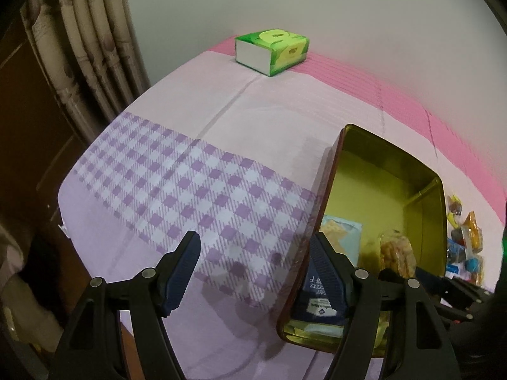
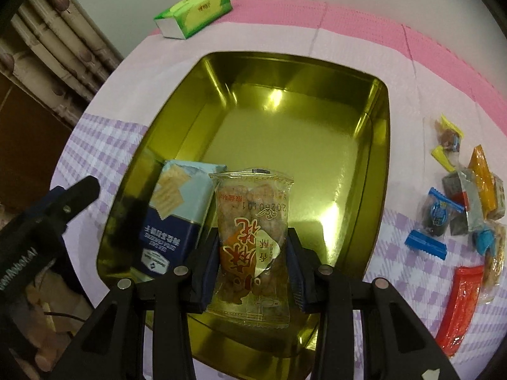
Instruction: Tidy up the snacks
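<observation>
- Clear-wrapped snack packet point(image 2: 253, 237) is clamped between the right gripper's point(image 2: 253, 272) pads, held over the near end of the gold tin point(image 2: 377, 145).
- Blue cracker box point(image 2: 176, 218) lies inside the tin, beside the packet.
- Left gripper point(image 1: 253, 266) stands open, straddling the tin's left wall, gripping nothing.
- Loose wrapped sweets point(image 2: 465, 196) lie on the checked tablecloth point(image 2: 95, 139), right of the tin.

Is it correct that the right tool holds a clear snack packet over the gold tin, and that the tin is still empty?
Not quite. The right tool does hold the clear snack packet over the gold tin, but the tin is not empty: a blue cracker box already lies inside it, as the right wrist view shows.
</observation>
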A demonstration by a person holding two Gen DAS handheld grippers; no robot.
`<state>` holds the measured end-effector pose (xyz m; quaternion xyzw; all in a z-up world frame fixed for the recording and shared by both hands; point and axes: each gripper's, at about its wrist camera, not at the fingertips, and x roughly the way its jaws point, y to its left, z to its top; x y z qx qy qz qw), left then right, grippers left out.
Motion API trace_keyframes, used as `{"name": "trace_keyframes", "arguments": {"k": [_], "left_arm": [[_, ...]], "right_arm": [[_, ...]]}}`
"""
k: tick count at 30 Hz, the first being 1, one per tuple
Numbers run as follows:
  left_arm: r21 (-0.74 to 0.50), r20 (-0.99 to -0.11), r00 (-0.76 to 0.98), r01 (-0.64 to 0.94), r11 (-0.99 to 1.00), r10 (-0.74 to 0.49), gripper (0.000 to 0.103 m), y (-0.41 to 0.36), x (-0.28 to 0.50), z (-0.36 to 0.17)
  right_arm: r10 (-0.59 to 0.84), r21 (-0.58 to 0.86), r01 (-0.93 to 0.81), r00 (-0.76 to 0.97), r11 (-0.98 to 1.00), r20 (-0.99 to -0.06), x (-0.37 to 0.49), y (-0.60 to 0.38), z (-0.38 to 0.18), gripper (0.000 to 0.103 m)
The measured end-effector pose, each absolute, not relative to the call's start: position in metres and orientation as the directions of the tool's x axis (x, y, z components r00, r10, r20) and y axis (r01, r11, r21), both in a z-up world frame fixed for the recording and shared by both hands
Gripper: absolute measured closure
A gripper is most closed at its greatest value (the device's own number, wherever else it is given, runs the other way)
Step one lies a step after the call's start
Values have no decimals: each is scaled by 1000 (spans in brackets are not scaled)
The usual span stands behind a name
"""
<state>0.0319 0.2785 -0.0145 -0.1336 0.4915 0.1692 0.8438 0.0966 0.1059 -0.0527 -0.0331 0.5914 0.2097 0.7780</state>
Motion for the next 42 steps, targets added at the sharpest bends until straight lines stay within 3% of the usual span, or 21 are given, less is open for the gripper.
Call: {"name": "trace_keyframes", "arguments": {"k": [27,34,42], "left_arm": [[-39,-874,458,-395,918,160,31,271,33,-19],[-19,-875,453,-385,923,171,31,268,33,-20],[3,-875,445,-385,923,189,31,267,33,-21]], "right_arm": [[317,191,-414,259,890,-912,81,88,-31,57],[314,176,-385,335,906,-888,86,39,-8,57],[200,93,-270,400,958,-894,105,-50,-8,57]]}}
